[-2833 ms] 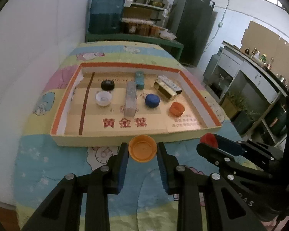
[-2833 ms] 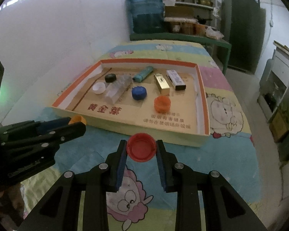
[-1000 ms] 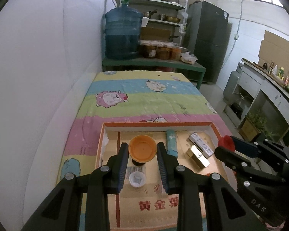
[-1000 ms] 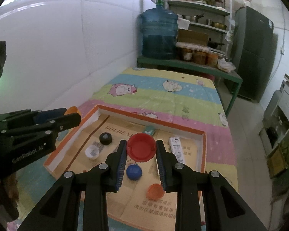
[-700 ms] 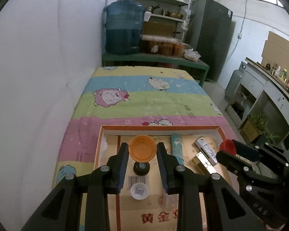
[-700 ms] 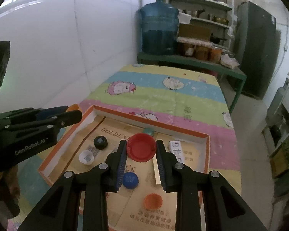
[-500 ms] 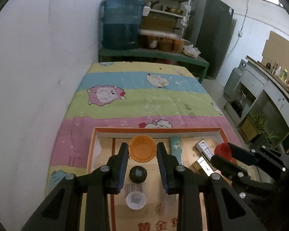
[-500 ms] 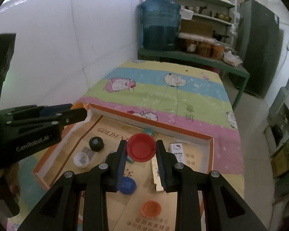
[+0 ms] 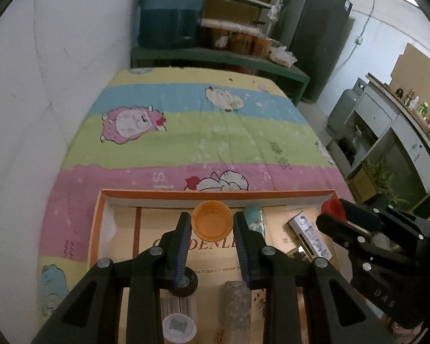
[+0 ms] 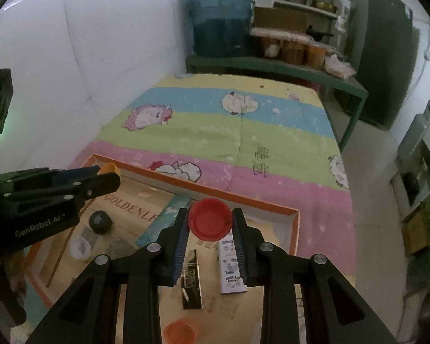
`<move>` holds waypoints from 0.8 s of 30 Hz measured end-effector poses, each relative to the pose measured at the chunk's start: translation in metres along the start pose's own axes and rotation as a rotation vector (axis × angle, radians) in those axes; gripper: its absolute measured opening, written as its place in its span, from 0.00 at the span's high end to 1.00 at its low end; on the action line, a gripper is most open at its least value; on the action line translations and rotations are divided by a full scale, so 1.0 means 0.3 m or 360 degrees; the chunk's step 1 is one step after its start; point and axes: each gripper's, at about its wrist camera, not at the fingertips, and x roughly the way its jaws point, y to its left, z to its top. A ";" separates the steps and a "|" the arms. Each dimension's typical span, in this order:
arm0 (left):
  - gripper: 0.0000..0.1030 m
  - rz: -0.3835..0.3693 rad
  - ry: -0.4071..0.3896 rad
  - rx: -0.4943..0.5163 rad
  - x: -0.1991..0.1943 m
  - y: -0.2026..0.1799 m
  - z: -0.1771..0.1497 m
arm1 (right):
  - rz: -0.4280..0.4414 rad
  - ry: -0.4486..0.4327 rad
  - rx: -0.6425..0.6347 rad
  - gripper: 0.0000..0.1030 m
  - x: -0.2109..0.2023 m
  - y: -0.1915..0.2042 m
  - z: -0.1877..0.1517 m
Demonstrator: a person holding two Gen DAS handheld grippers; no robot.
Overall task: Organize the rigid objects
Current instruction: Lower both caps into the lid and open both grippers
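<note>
My left gripper [image 9: 212, 223] is shut on an orange cap [image 9: 212, 219], held over the far left part of a shallow cardboard tray [image 9: 215, 195] with an orange rim. My right gripper [image 10: 209, 223] is shut on a red cap [image 10: 209, 222] above the tray's far right part [image 10: 292, 223]. Inside the tray lie a black cap [image 10: 99, 222], a white cap [image 9: 179, 329], a teal tube [image 9: 253, 218], two small boxes [image 10: 230, 266] and another orange cap [image 10: 179, 332]. Each gripper shows in the other's view, the right [image 9: 334, 209] at the right, the left [image 10: 107, 172] at the left.
The tray rests on a striped cartoon blanket [image 9: 200, 132] on a bed against a white wall [image 9: 57, 71]. Beyond the bed stands a green shelf [image 9: 215, 54] with a blue water jug [image 9: 172, 8] and jars. A cabinet [image 9: 392, 132] and plants stand at the right.
Both grippers have moved forward and lower over the tray with their caps still held. The tray's far rim now sits just beyond the fingertips and the tray's contents have slid under the fingers.
</note>
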 end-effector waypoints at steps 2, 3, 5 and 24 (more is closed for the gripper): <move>0.71 -0.0009 0.0027 -0.0006 0.020 0.000 0.003 | 0.0018 0.0026 0.0003 0.71 0.023 -0.009 0.008; 0.71 -0.0012 0.0037 -0.0007 0.028 -0.002 0.004 | 0.0034 0.0045 0.0009 0.71 0.036 -0.015 0.014; 0.71 -0.0014 0.0056 -0.0004 0.045 -0.004 0.006 | 0.0068 0.0080 0.0019 0.71 0.061 -0.023 0.026; 0.71 0.0005 0.0121 0.0012 0.133 0.002 -0.010 | 0.0095 0.0191 -0.0038 0.71 0.186 0.015 0.048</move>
